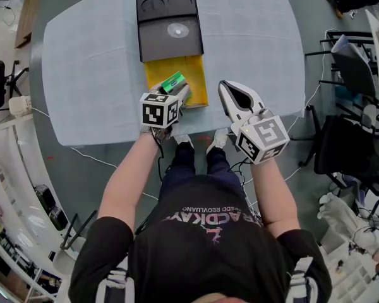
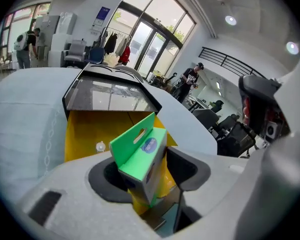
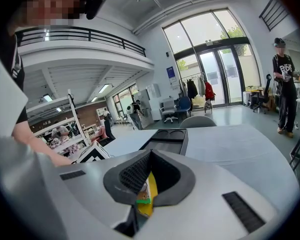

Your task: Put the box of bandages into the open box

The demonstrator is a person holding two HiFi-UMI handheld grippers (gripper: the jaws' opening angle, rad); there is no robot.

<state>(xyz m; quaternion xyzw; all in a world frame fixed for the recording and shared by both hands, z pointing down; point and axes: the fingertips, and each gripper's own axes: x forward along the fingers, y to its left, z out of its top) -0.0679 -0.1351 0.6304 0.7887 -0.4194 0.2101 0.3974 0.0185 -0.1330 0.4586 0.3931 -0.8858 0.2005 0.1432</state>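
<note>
The green bandage box (image 1: 173, 81) leans tilted over the front part of the open box's yellow tray (image 1: 194, 74), whose black lid (image 1: 169, 24) lies folded back behind it. My left gripper (image 1: 177, 95) is around it. In the left gripper view the bandage box (image 2: 140, 154) stands between the jaws with a clear gap on its right side, above the yellow tray (image 2: 90, 129); the left gripper (image 2: 150, 173) is open. My right gripper (image 1: 225, 86) rests just right of the tray, tips together. In its own view the right gripper (image 3: 149, 155) is shut and holds nothing.
The pale blue oval table (image 1: 82, 74) carries only the open box. Its front edge runs just under both grippers. Office chairs (image 1: 350, 74) and cables crowd the floor at the right. A small round white disc (image 2: 100, 146) lies on the tray floor.
</note>
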